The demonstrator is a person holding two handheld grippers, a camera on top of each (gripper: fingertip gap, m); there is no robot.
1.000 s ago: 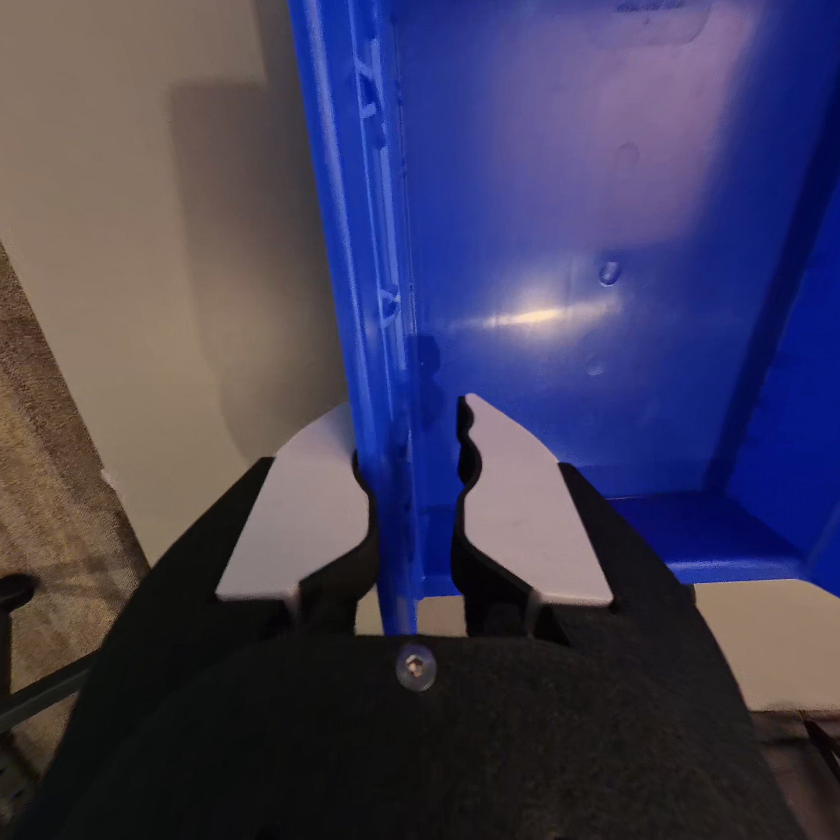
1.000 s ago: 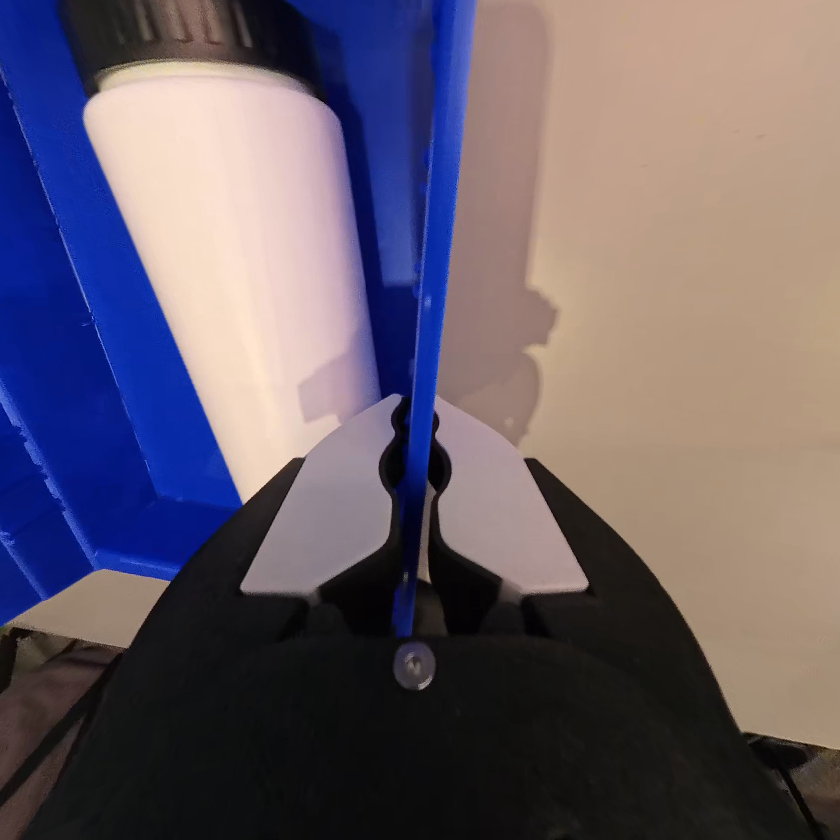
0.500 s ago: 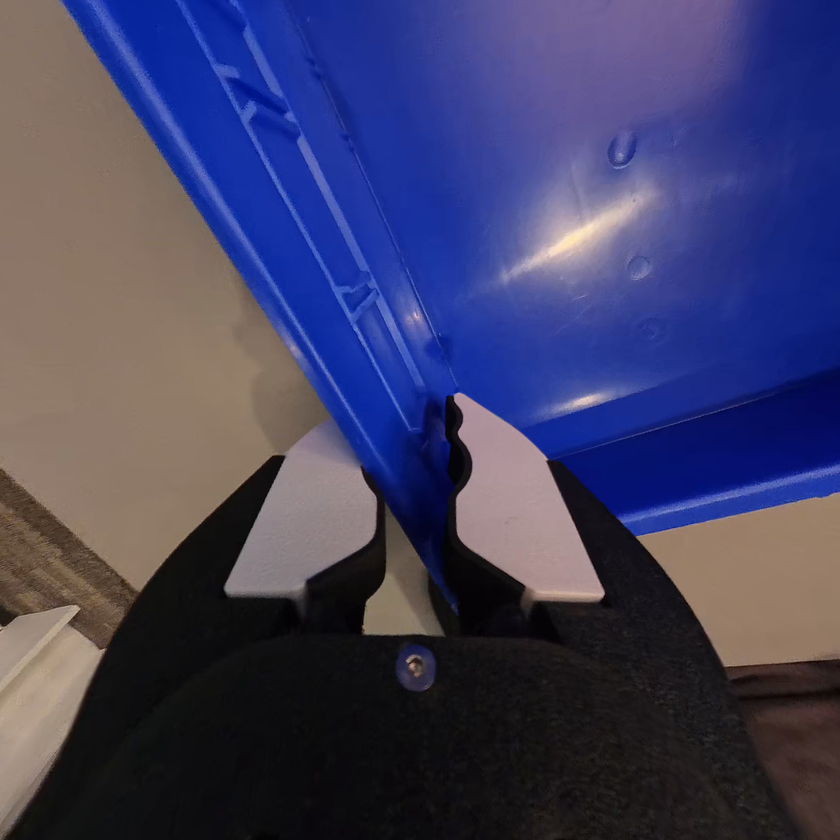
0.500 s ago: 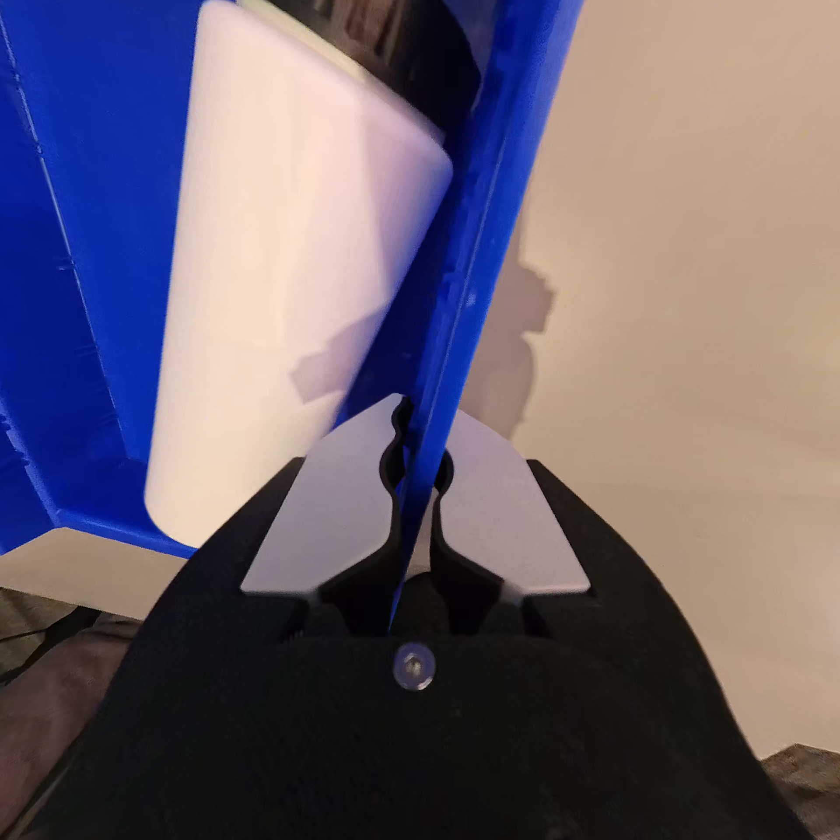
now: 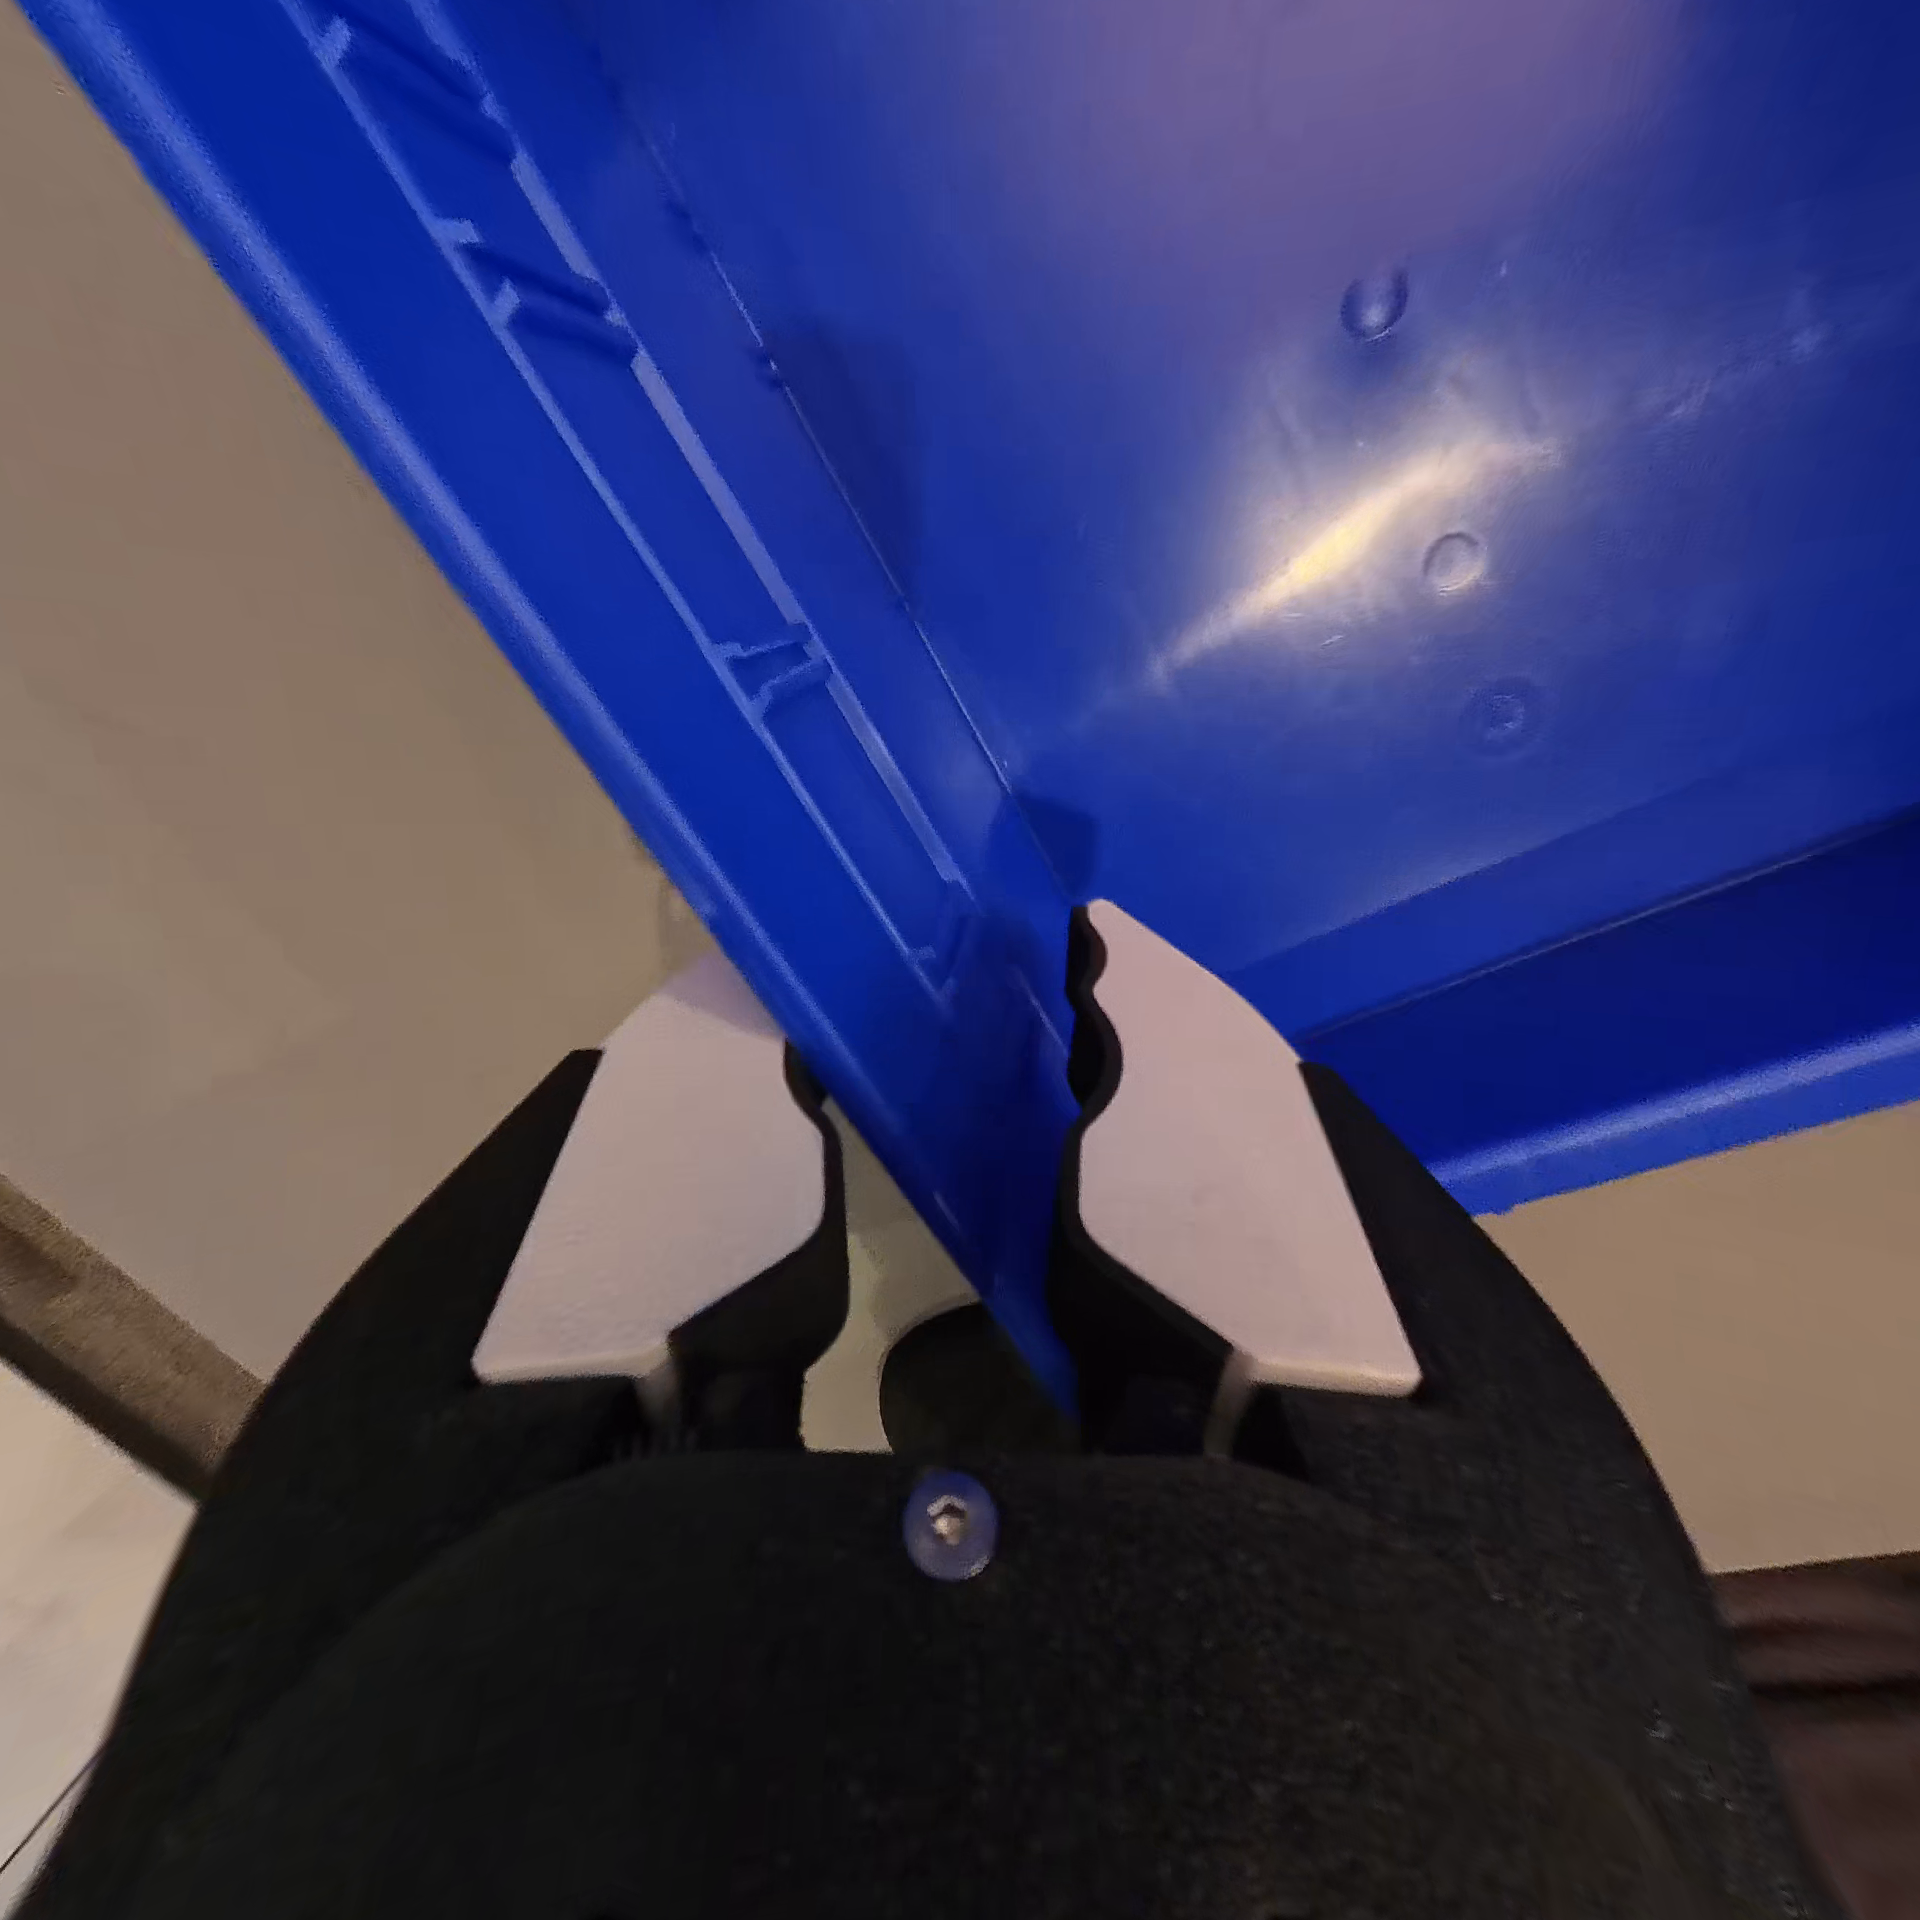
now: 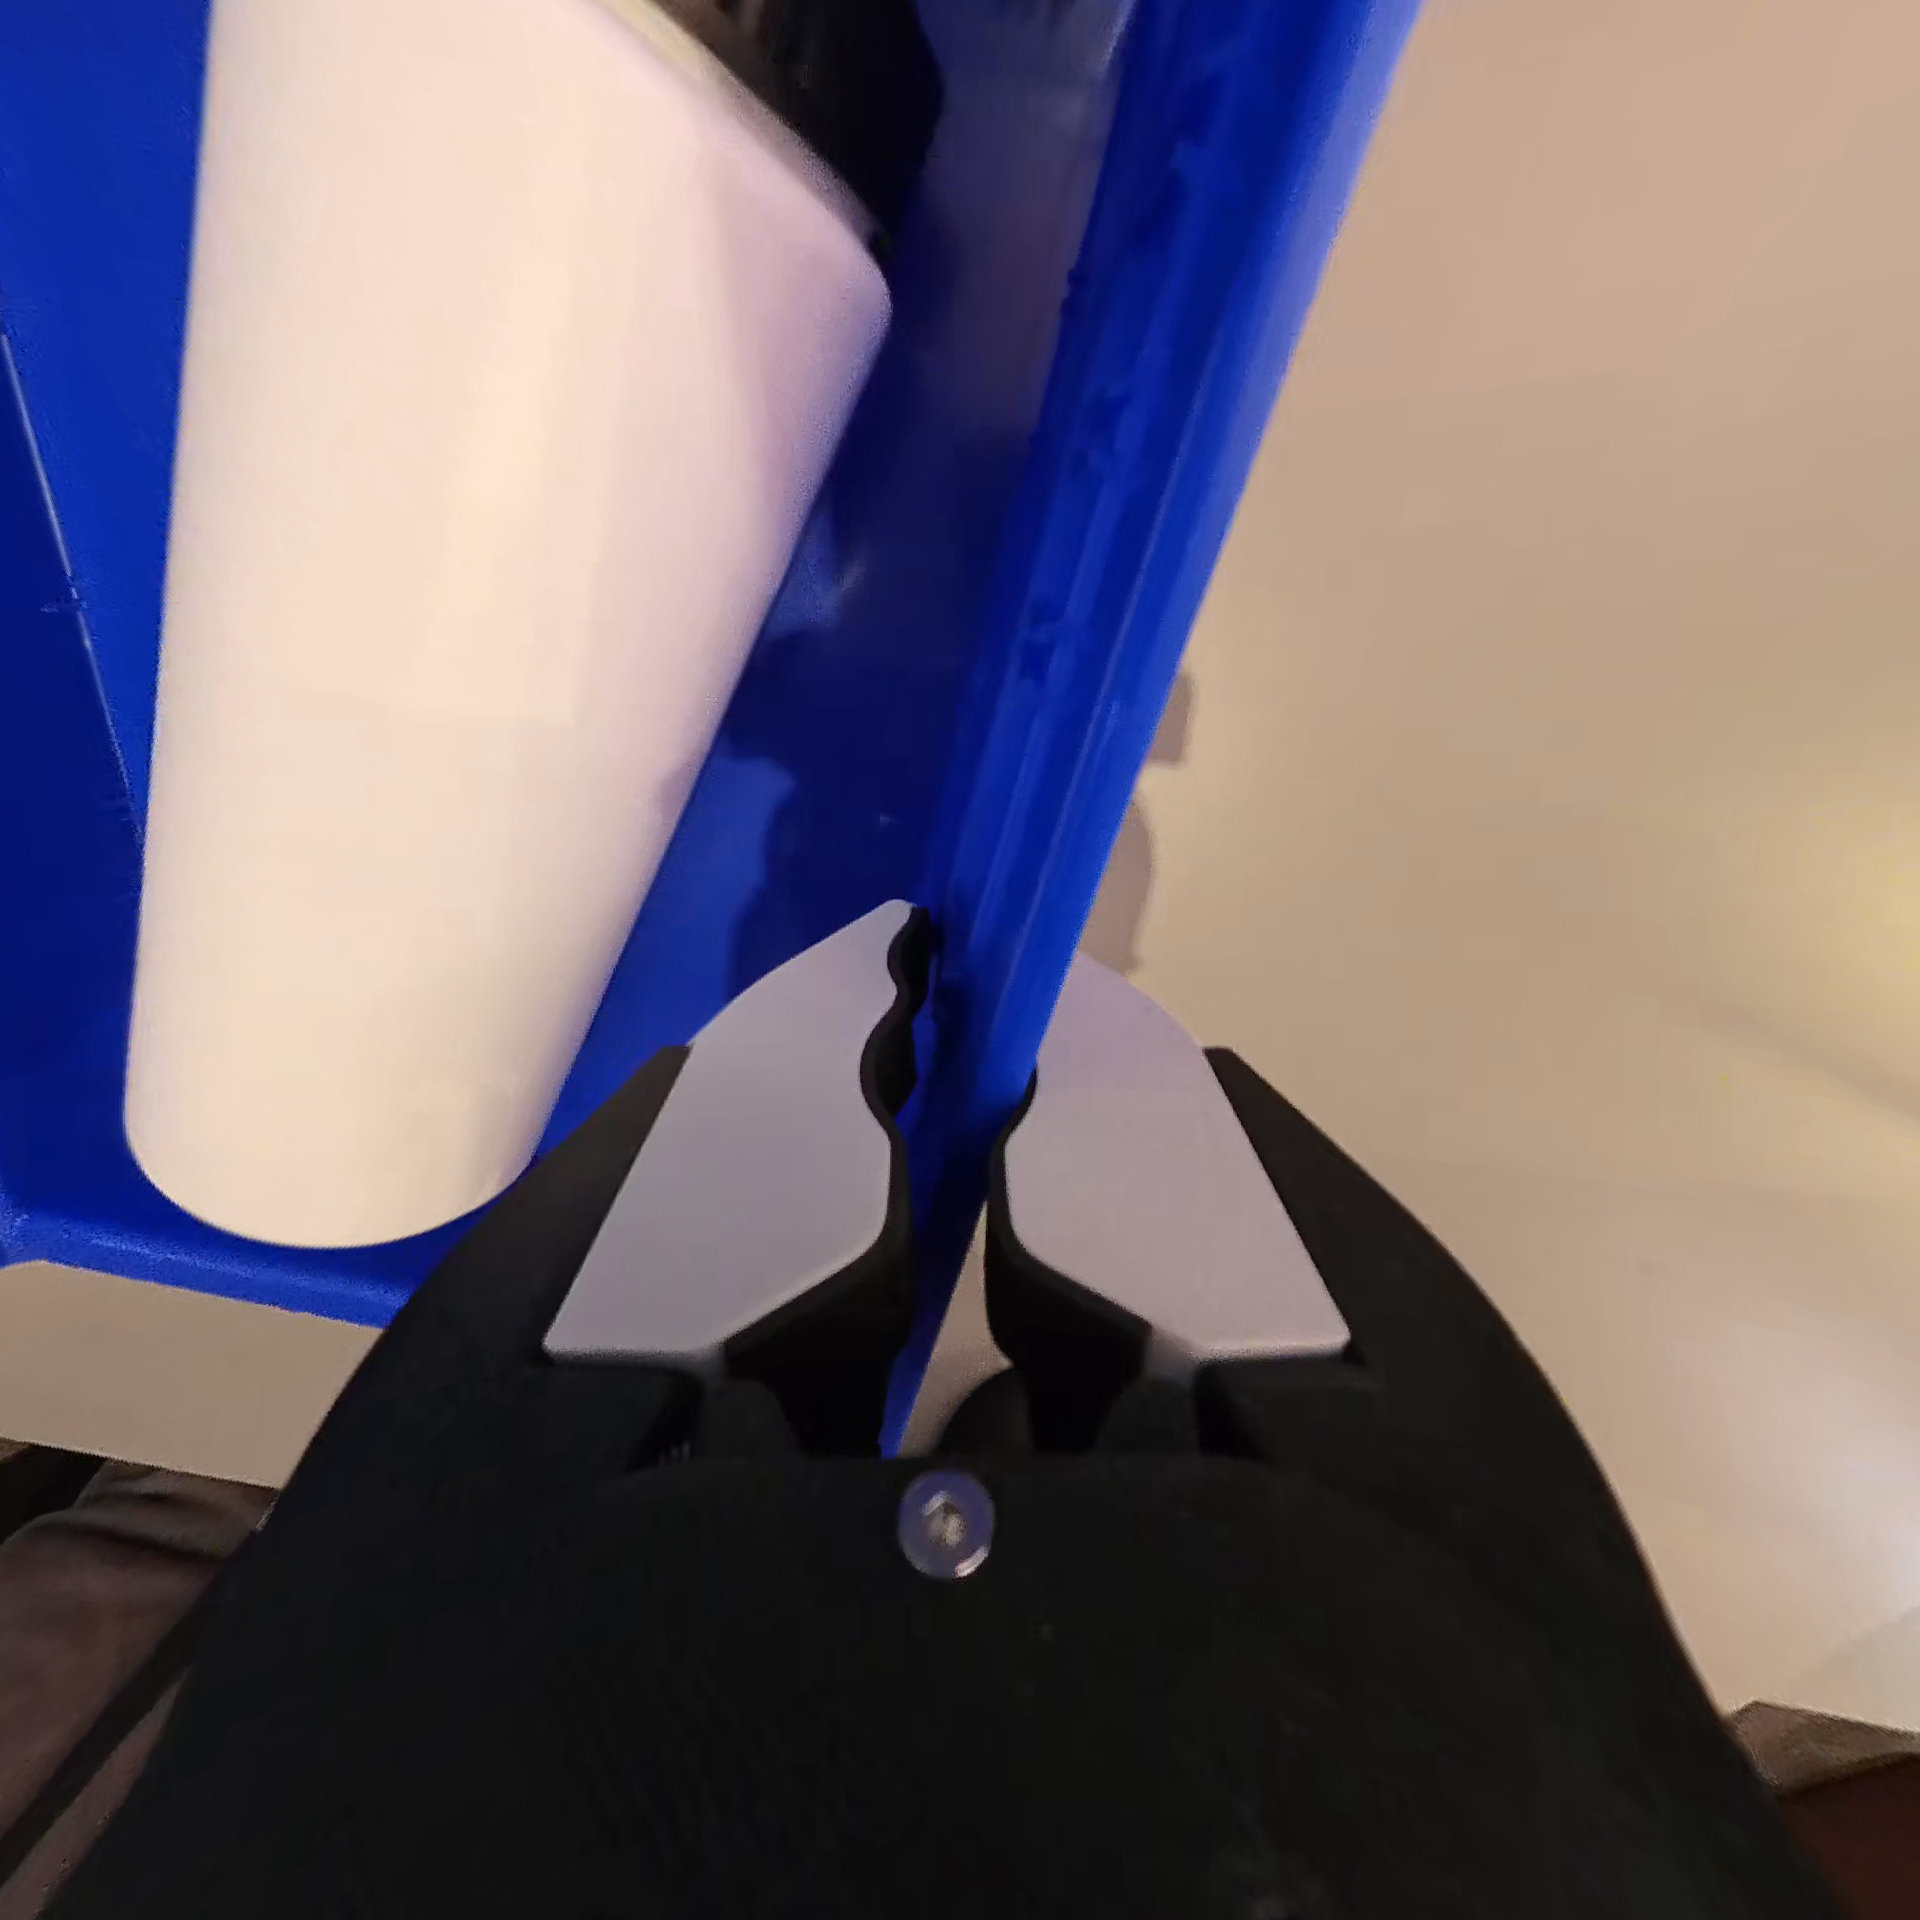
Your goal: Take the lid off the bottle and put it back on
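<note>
Bottle (image 6: pixel 468 644), smooth, rigid, likely slippery, lies in blue bin (image 5: pixel 1195 436); both hand-held grippers, left (image 5: pixel 935 1091) and right (image 6: pixel 961 1091), clamp the bin's walls; grasp mid-body.

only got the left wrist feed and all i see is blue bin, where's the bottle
Observer: In the right wrist view the white bottle lies on its side inside the blue bin, against the wall on that side.
Operator: lid on or off
Observer: A dark lid shows at the bottle's far end, partly cut off by the frame; it appears to be on.
Operator: is the right gripper on the bottle
Observer: No. The right gripper is shut on the bin's side wall, beside the bottle's base, just as the left gripper clamps the opposite wall.
</note>
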